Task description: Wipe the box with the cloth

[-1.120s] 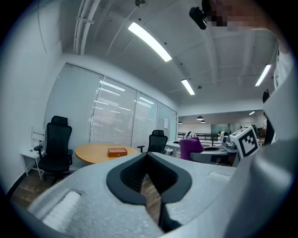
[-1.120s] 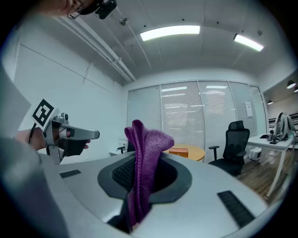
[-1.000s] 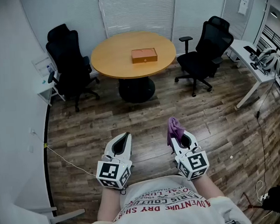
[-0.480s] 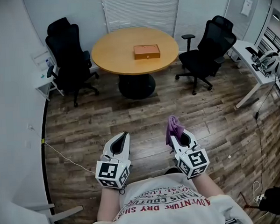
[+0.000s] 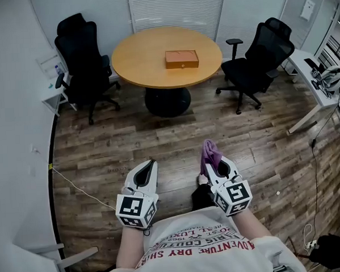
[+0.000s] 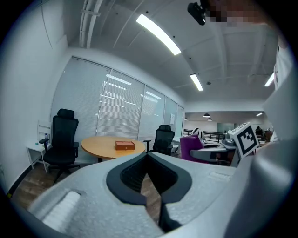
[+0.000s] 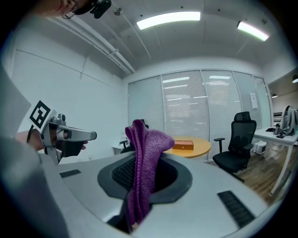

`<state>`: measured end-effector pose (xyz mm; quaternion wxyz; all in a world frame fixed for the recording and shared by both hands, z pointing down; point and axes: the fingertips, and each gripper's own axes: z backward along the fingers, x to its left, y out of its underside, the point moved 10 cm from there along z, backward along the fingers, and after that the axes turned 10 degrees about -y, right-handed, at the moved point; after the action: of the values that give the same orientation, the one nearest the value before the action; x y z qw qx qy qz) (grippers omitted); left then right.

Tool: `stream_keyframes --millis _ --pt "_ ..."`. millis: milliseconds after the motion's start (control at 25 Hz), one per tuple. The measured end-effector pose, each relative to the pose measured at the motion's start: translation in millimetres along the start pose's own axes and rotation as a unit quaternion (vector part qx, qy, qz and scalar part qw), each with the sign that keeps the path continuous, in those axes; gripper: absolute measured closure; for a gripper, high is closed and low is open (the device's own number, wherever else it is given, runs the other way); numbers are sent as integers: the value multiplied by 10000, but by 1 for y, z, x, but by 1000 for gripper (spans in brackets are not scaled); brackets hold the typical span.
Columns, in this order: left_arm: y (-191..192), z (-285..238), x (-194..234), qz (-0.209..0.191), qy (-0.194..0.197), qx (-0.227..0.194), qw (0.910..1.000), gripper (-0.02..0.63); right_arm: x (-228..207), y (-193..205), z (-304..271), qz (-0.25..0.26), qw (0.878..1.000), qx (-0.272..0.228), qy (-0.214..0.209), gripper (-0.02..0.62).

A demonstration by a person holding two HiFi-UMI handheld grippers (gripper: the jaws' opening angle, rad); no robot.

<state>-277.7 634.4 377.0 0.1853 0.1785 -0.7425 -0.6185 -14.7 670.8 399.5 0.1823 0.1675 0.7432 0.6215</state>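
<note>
While standing well short of the box (image 5: 182, 59), carrying the cloth (image 5: 210, 152) over, not yet wiping.
Pinching the cloth tight in the right hand-held gripper (image 5: 214, 163), left hand-held gripper (image 5: 150, 164) closed on nothing; far off, facing the box near the middle of the round counter (image 5: 138, 63). Calls next for walking up and lowering the cloth onto its lid.

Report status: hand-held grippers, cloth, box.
Left hand-held gripper shut, empty. Right hand-held gripper shut on purple cloth. Box on round table, far ahead. Black chairs at its sides, not in front.
</note>
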Motion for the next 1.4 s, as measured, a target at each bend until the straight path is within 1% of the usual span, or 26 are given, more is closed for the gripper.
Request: stream_keyframes --millis 240,360,520,720,920,1040,1200,1400 --pt "-3 -62 5 50 -153 157 9997 597 -58 2 -39 -134 9998 127 -52 522" --pt "-10 -102 4 78 -177 218 9996 597 -95 -3 -65 -82 9996 231 -163 522" --pt "-34 -168 2 86 -291 134 9994 597 -155 -21 -104 44 9991 256 -323 522" --pt "-53 -255 -1 204 -365 191 9989 597 -235 -44 -155 6 9989 270 -378 522" --pt "-72 -338 -5 161 -423 140 9989 597 -314 -57 -196 48 9987 277 -426 522" --pt "-82 -381 -6 141 -485 103 9987 597 -354 -63 -218 95 9988 255 -408 522" --pt "-83 -422 -3 203 -532 159 9983 597 -391 -66 -241 48 9988 278 -401 522" --pt "-81 -459 3 248 -519 343 9978 597 -419 -62 -264 -58 9984 393 -392 522"
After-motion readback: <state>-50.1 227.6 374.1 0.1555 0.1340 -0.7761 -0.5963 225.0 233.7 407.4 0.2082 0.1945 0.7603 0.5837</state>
